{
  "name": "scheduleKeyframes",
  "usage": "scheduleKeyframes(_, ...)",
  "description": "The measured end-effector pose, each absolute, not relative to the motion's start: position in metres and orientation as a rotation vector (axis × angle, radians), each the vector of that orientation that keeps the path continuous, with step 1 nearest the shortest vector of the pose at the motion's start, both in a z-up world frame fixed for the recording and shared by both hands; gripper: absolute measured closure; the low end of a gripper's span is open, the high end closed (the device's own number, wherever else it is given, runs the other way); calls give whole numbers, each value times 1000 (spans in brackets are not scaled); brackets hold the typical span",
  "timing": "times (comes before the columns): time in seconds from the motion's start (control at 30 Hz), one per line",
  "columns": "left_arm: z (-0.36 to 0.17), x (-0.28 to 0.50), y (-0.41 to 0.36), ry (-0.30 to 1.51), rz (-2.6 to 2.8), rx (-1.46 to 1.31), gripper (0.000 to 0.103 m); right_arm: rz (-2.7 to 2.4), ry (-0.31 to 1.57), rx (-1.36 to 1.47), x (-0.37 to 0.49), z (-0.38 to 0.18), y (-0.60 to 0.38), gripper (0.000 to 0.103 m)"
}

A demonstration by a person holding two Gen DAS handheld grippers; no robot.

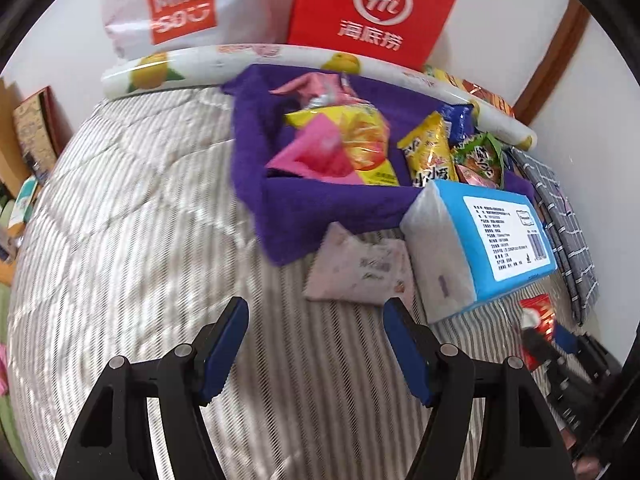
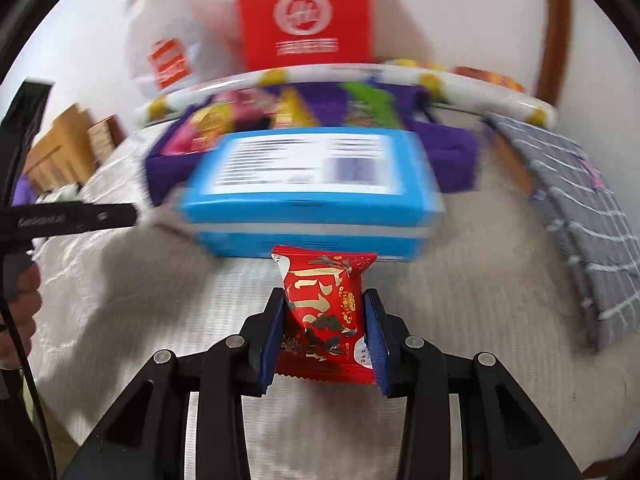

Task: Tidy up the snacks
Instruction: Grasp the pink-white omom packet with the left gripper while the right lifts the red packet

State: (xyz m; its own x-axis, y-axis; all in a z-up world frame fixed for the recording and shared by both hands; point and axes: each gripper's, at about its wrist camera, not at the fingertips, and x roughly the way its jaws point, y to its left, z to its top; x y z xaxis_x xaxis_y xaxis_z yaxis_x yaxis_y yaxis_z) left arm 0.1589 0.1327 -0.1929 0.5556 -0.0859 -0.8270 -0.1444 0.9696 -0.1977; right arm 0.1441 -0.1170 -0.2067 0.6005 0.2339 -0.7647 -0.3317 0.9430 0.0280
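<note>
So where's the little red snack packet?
The red snack packet is pinched in the right gripper, low in its view, just in front of the blue tissue pack.

Striped bedding lies open at left; a blue tissue pack blocks the purple basket's near right corner.

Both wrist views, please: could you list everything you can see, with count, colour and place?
purple basket: one, purple, on the bed
snack packets: several, yellow, pink, green, inside the basket
tissue pack: one, blue, in front of the basket
pale pouch: one, whitish, beside the tissue pack
red snack: one, red, between the right gripper's pads
red box: one, red, against the wall
white bag: one, white, beside the box
left gripper: open, empty
right gripper: shut on the snack
</note>
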Motion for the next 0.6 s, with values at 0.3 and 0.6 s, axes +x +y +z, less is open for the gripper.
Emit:
scheduleKeyframes(0.3,-213,185,103,990,31,-191,31,261,861,-74,182,-216,-172,65)
scheduleKeyframes(0.6,-218,193,82,939,79,-61,23,318,852,2,195,-227,-182,64)
